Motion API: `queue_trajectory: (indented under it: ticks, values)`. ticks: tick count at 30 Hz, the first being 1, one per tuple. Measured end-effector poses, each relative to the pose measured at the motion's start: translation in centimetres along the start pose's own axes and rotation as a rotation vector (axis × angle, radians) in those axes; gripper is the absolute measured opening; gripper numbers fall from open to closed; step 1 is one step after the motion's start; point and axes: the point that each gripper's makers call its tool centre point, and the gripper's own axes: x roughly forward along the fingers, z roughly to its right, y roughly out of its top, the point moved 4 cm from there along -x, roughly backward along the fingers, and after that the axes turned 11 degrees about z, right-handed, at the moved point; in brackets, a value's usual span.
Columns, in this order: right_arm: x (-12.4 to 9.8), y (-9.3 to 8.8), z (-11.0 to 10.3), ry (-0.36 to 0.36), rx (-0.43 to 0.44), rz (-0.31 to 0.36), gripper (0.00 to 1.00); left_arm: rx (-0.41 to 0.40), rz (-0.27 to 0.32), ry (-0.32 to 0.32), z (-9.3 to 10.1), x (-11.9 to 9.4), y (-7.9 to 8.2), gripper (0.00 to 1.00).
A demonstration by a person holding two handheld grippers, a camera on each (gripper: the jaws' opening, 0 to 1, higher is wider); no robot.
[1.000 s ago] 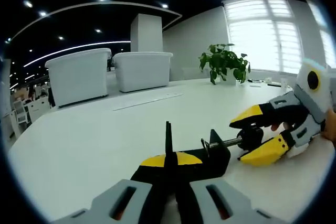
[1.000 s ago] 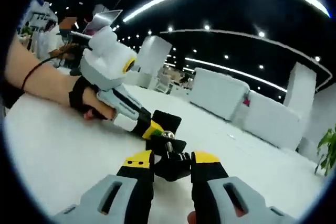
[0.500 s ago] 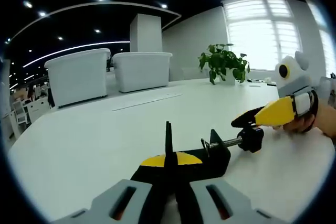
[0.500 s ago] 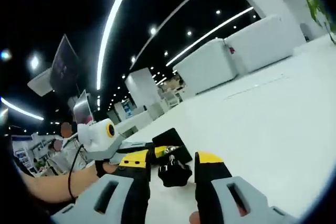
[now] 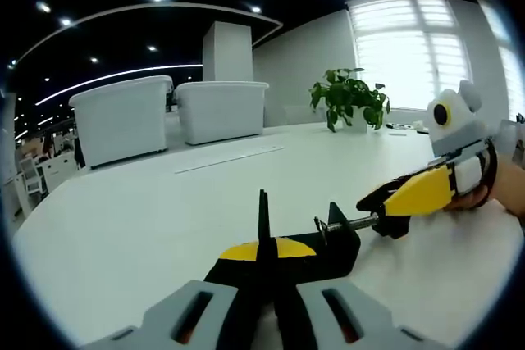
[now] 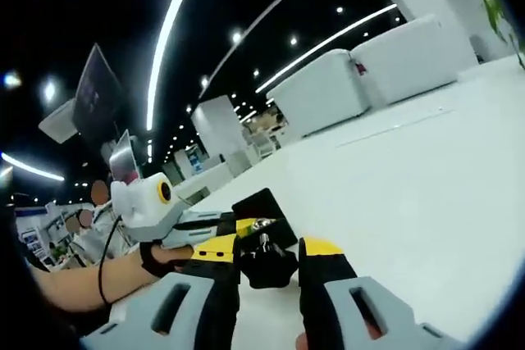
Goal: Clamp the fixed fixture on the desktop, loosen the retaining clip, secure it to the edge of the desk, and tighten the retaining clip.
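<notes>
- The left gripper (image 5: 264, 261), with its yellow-tipped black jaws pressed together, pinched the upright thin plate of the black metal C-shaped clamp fixture (image 5: 332, 245), which lay on the broad white desktop (image 5: 164, 202) just ahead of those jaws.
- From the fixture's body the threaded steel screw (image 5: 353, 222) ran out to the right toward its black round knob (image 5: 392, 224), lying just above the desktop.
- The right gripper (image 5: 410, 198) came in from the right in the left gripper view, its yellow jaws set around that knob; in the right gripper view the right gripper (image 6: 269, 256) had the knob (image 6: 269, 265) between its two jaws, though whether they truly bit on it or merely flanked it could not be told.
- The step in hand appeared to be loosening the retaining clip: one gripper steadied the body, the other worked the knob.
- The next move likely called for a firm grip on the knob and further twisting to back the screw out, until the fixture's mouth opened enough to take the desk edge.
</notes>
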Motion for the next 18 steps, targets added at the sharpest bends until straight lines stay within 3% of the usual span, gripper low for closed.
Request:
queue_trajectory:
  ticks: [3, 5, 7, 11, 14, 18]
  values:
    - [0.0, 0.0, -0.2, 0.002, -0.046, 0.005, 0.26, 0.0, 0.0, 0.002, 0.0, -0.1, 0.0, 0.05]
    - [0.1, 0.1, -0.1, 0.005, -0.126, 0.013, 0.26, 0.0, 0.0, 0.002, 0.1, -0.2, 0.0, 0.05]
    - [-0.4, -0.3, -1.3, 0.014, -0.239, 0.022, 0.26, 0.0, 0.0, 0.003, 0.3, -0.3, 0.0, 0.05]
    - [0.1, -0.4, -1.1, 0.017, -0.592, 0.009, 0.25, -0.001, -0.001, 0.006, -0.1, 0.1, 0.0, 0.05]
    - [0.1, -0.5, -1.9, 0.017, -0.746, 0.018, 0.25, -0.002, -0.001, 0.01, -0.1, 0.1, 0.0, 0.05]
    - [-0.1, -0.7, -2.5, 0.024, -0.867, 0.017, 0.25, -0.002, -0.001, 0.011, 0.2, -0.2, 0.0, 0.05]
